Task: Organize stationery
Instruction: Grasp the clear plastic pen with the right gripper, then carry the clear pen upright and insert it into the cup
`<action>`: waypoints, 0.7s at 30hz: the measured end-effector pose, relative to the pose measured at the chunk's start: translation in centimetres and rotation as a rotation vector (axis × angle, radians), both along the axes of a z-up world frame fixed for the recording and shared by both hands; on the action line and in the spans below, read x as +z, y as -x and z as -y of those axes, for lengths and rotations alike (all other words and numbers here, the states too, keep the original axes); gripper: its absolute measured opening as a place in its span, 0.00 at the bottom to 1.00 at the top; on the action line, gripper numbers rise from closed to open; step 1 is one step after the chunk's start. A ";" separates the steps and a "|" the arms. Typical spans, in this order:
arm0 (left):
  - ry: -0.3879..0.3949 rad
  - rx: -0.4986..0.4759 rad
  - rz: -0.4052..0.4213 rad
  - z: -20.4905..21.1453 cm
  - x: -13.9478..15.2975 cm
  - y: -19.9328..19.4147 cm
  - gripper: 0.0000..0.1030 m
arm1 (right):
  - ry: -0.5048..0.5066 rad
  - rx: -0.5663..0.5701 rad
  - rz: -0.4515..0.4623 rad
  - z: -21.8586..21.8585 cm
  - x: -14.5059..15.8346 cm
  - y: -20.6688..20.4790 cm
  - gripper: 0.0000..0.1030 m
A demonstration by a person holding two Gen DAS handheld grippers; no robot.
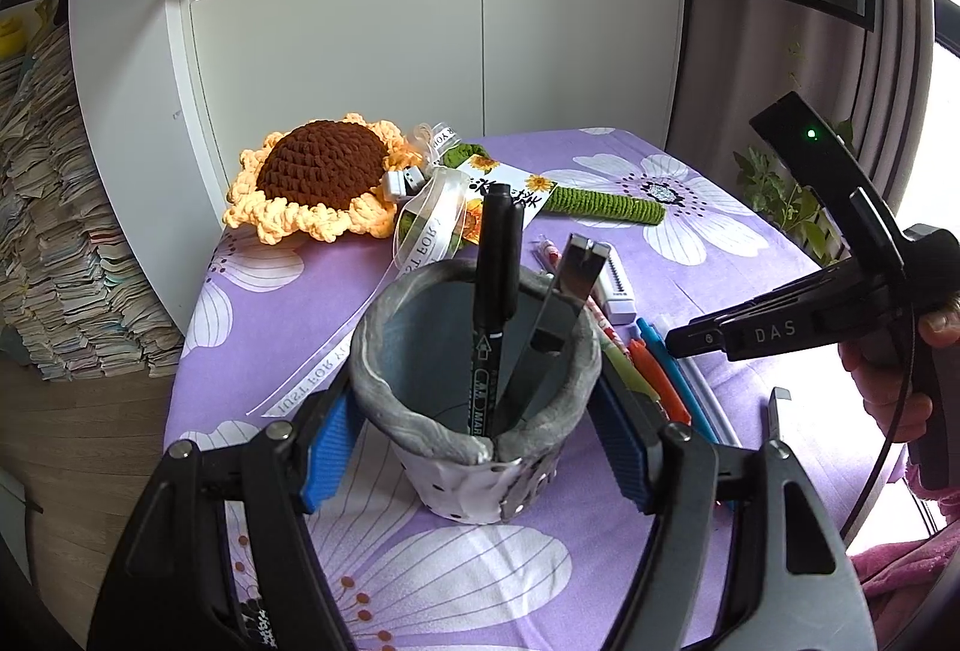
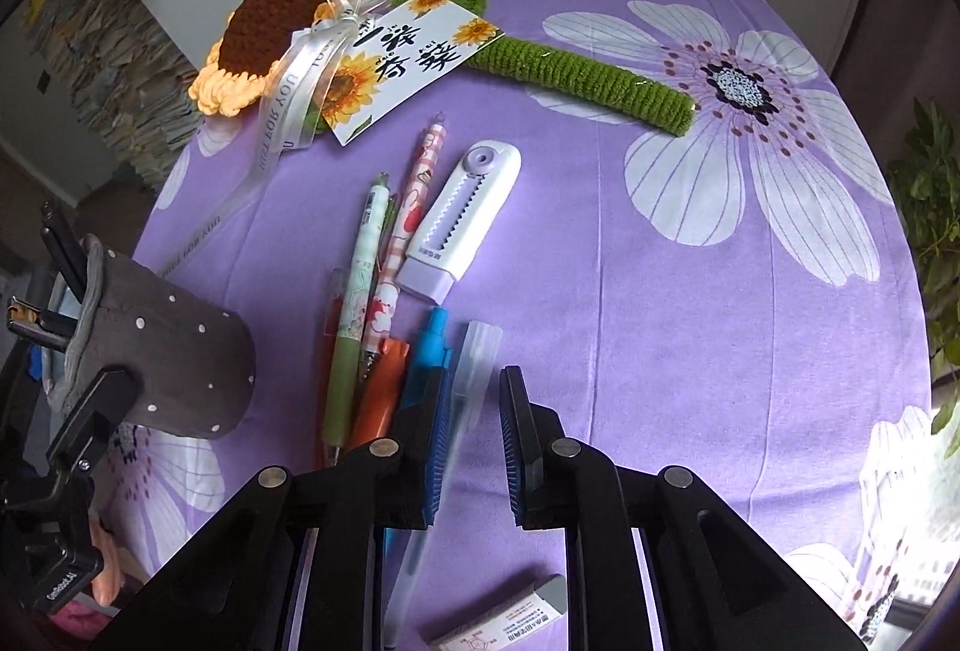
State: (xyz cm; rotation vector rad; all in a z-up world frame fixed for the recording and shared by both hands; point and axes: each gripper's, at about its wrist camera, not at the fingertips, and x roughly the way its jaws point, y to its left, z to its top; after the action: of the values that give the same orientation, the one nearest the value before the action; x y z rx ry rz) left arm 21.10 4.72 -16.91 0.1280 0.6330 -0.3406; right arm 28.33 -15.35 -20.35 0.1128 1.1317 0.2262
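Two tongs working: left tongs (image 1: 474, 447) clamping the grey pen cup (image 1: 474, 351) steady, right tongs (image 2: 474, 447) straddling, slightly open, the clear pen (image 2: 474, 369) to lift it

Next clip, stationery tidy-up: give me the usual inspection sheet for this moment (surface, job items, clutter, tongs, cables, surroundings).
Surface: table under a purple floral cloth.
Job's things: grey pen holder holding a black marker and a metal tool; loose pens, a clear pen, a white correction tape and an eraser on the cloth.
Clutter: crochet sunflower with ribbon and card.
Tongs: left tongs clamp the pen holder; right tongs straddle the clear pen, slightly apart, not pressing it.
Cables: thin black cable by the right hand.
Surroundings: white cabinet, bookshelf, paper stacks, plant.
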 end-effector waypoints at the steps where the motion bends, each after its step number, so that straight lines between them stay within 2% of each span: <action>1: 0.001 0.000 0.000 0.0 0.0 0.0 0.69 | 0.000 -0.001 -0.004 0.0 -0.1 -0.1 0.19; 10: 0.002 0.000 -0.001 0.0 0.0 0.0 0.69 | 0.021 -0.004 0.005 -0.4 -0.1 -1.0 0.19; 16: 0.002 0.000 -0.001 0.0 0.0 0.0 0.69 | 0.015 -0.016 0.006 0.0 0.0 -0.9 0.15; 21: 0.002 0.000 0.000 0.0 0.0 0.0 0.69 | -0.017 -0.029 0.072 0.9 2.4 0.3 0.14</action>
State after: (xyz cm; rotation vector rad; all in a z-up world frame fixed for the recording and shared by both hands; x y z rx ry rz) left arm 21.12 4.72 -16.90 0.1261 0.6330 -0.3413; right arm 28.05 -16.28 -17.91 0.1354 1.0564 0.2125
